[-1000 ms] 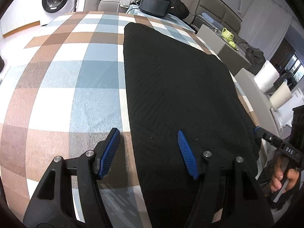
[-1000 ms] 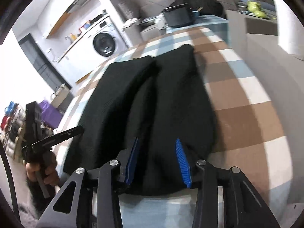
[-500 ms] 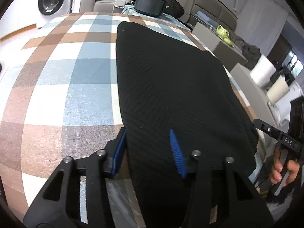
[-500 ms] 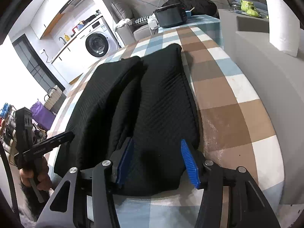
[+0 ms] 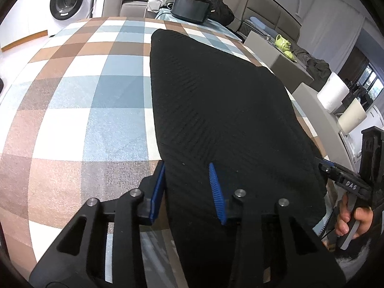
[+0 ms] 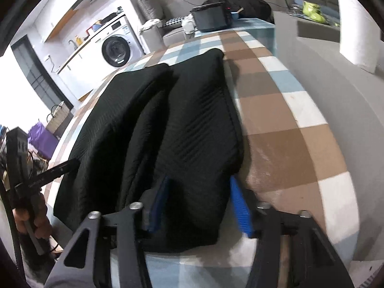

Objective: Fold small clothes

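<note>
A black ribbed garment [image 5: 216, 110] lies lengthwise on the checked tablecloth [image 5: 79, 110]; in the right wrist view [image 6: 196, 129] it shows two long folded lobes. My left gripper [image 5: 187, 187] is open, its blue fingers straddling the garment's near left edge. My right gripper [image 6: 199, 201] is open, its fingers on either side of the near right corner, which bulges between them. The other gripper shows at each view's edge, hand-held.
A black box [image 5: 189, 7] and dark clothes sit at the table's far end. A washing machine [image 5: 67, 0] stands at the back left. A grey side table [image 5: 276, 55] with green items and white rolls [image 5: 333, 93] is on the right.
Both grippers have moved forward onto the garment's near edge. The left jaws have narrowed; the right jaws have widened around the near right corner.
</note>
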The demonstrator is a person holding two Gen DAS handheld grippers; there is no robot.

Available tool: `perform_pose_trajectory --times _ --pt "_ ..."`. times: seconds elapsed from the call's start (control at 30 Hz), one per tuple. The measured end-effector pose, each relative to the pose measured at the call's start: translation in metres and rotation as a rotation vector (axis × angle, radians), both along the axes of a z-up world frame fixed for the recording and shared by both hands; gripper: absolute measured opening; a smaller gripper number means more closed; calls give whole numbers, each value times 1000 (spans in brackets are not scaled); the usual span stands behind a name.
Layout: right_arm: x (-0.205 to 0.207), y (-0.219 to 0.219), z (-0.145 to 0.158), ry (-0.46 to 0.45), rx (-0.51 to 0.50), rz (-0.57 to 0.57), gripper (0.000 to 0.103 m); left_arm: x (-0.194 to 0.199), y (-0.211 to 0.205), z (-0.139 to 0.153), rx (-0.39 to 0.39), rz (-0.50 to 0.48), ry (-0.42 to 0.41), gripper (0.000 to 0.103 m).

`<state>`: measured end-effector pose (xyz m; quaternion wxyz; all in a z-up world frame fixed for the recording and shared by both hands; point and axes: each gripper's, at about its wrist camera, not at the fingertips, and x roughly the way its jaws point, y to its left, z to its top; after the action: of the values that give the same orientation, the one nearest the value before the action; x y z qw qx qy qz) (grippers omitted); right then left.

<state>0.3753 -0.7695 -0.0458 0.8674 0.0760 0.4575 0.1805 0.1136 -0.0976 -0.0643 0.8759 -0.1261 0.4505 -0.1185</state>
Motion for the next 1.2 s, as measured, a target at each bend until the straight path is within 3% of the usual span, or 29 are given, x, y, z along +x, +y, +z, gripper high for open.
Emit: perform_pose_trajectory --times 0.07,0.33,0.73,1.2 --pt "0 13 0 2 -20 34 28 0 5 -1 -11 5 2 29" --pt "1 47 2 -17 -76 88 27 0 25 0 -6 43 6 28" --pt "15 64 2 -26 -69 119 27 0 41 0 13 73 11 28" --pt "39 113 5 -41 -94 201 27 5 85 -1 26 159 10 28"
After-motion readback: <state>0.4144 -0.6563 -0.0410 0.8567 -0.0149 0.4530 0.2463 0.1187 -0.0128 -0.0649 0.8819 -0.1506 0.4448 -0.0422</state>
